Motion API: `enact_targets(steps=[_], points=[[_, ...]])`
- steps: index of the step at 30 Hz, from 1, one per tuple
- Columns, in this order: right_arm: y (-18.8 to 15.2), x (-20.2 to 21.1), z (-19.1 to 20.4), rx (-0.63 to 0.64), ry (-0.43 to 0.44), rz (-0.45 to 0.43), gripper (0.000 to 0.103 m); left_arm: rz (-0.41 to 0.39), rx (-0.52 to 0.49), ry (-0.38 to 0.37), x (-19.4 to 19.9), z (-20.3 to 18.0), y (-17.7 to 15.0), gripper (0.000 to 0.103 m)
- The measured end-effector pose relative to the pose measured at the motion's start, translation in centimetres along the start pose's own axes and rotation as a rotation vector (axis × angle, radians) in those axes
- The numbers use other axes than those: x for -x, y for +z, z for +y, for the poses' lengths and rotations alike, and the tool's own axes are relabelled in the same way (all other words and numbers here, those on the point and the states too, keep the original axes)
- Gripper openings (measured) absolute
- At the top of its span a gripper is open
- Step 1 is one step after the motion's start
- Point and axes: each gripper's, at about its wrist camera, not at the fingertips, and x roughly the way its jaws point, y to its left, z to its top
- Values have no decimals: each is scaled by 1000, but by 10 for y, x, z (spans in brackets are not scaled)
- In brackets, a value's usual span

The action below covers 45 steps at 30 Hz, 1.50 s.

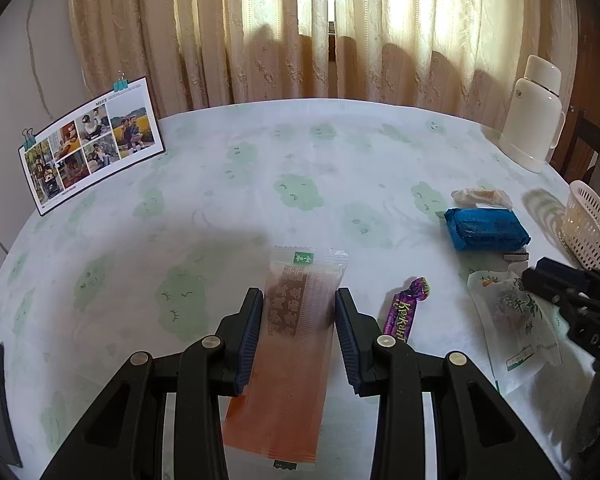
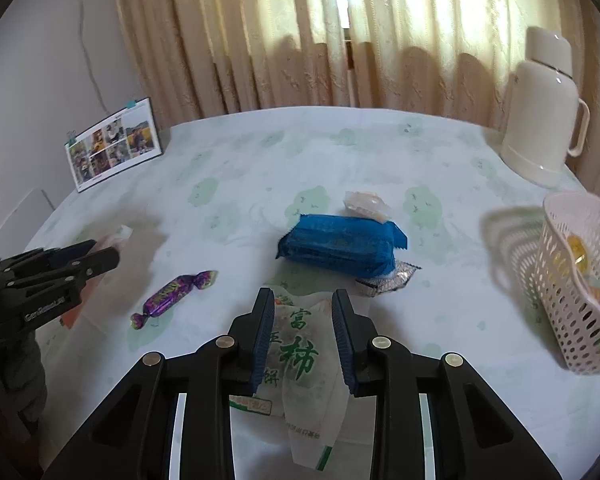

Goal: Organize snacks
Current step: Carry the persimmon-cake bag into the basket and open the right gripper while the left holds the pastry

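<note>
My left gripper [image 1: 296, 308] is shut on a long orange snack packet [image 1: 296, 360], its pads pressing both long sides just above the tablecloth. My right gripper [image 2: 302, 308] is shut on a white packet with green lettering [image 2: 300, 352], which is crumpled between the pads. That packet [image 1: 512, 320] and the right gripper [image 1: 540, 276] also show in the left wrist view. A purple candy [image 2: 172, 292] lies between the two grippers. Behind it sit a blue pack [image 2: 340, 246], a small clear-wrapped snack [image 2: 366, 202] and a silver packet [image 2: 388, 282]. The left gripper [image 2: 106, 252] appears at the left edge.
A white perforated basket [image 2: 572, 280] with a few snacks inside stands at the right. A cream thermos jug [image 2: 540, 108] stands at the back right, and a clipped photo card [image 2: 112, 144] leans at the back left. Curtains hang behind the round table.
</note>
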Motion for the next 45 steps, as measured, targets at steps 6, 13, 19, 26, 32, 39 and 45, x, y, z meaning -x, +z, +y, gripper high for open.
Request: enact_targets(steps=[6, 13, 19, 26, 32, 39, 45], points=[[-1, -24, 1, 5, 16, 68, 77, 0, -5, -4, 0, -1, -1, 34], [-9, -40, 21, 117, -53, 122, 60, 1, -9, -5, 0, -3, -1, 34], [-12, -30, 21, 115, -67, 85, 43, 1, -9, -4, 0, -3, -1, 34], [-9, -4, 9, 59, -28, 17, 43, 4, -11, -3, -2, -3, -2, 34], [-4, 20, -6, 12, -35, -48, 43, 5, -10, -4, -3, -3, -1, 34], [3, 50, -42, -66, -111, -139, 43, 13, -5, -7, -7, -5, -4, 34], [11, 70, -82, -138, -196, -195, 43, 21, -3, -8, -10, -6, -4, 34]])
